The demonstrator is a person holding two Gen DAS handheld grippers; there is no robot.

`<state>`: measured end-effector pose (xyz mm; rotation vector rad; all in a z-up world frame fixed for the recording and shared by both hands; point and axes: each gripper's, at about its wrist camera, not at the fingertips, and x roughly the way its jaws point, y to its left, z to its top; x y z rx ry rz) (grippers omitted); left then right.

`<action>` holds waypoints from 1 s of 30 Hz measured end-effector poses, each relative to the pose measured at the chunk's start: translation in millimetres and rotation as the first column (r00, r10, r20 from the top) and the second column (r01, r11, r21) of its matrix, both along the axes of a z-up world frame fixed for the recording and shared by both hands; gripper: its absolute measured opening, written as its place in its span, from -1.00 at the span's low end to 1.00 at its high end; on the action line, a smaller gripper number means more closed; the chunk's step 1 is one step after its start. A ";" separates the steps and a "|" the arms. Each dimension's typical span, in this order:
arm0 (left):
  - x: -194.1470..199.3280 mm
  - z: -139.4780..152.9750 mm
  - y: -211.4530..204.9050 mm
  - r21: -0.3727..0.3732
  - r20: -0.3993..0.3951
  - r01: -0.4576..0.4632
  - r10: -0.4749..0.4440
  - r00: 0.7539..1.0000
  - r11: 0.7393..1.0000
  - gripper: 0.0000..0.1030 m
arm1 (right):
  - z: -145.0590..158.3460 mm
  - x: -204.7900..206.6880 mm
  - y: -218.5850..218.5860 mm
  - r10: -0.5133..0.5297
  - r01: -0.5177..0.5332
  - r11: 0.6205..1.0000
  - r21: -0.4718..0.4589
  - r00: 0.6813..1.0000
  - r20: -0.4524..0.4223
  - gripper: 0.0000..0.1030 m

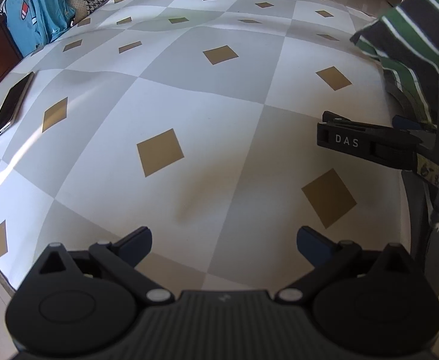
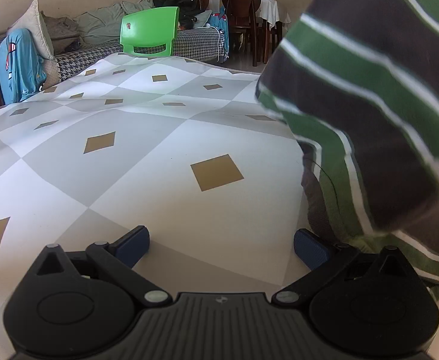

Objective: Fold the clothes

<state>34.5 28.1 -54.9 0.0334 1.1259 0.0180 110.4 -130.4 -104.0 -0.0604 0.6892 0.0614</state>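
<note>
1. Striped knit in green, dark grey and white, the garment [image 1: 411,39] hangs at the upper right of the left wrist view, over the counter [image 1: 189,96] edge. It looks soft, light and limp, so I judge it will sag and swing; a hem or shoulder seam seems the best hold. The left claw [image 1: 224,244] is released and empty at bottom centre. The right claw [image 1: 366,141] reaches in at mid right. A phone [image 1: 10,106] lies at the left edge, well apart.

2. From the right wrist view, the garment [image 2: 369,105] fills the right side, draping just beside the right claw [image 2: 221,247], which is spread wide, grasping nothing. A green chair [image 2: 150,31] stands beyond the counter [image 2: 129,165]; nothing blocks the checkered surface.
</note>
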 end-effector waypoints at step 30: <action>0.6 -1.8 3.8 -0.013 0.001 -0.028 0.028 1.000 1.000 1.00 | -0.2 -0.3 -1.0 0.000 0.000 1.000 0.000 1.000 0.000 1.00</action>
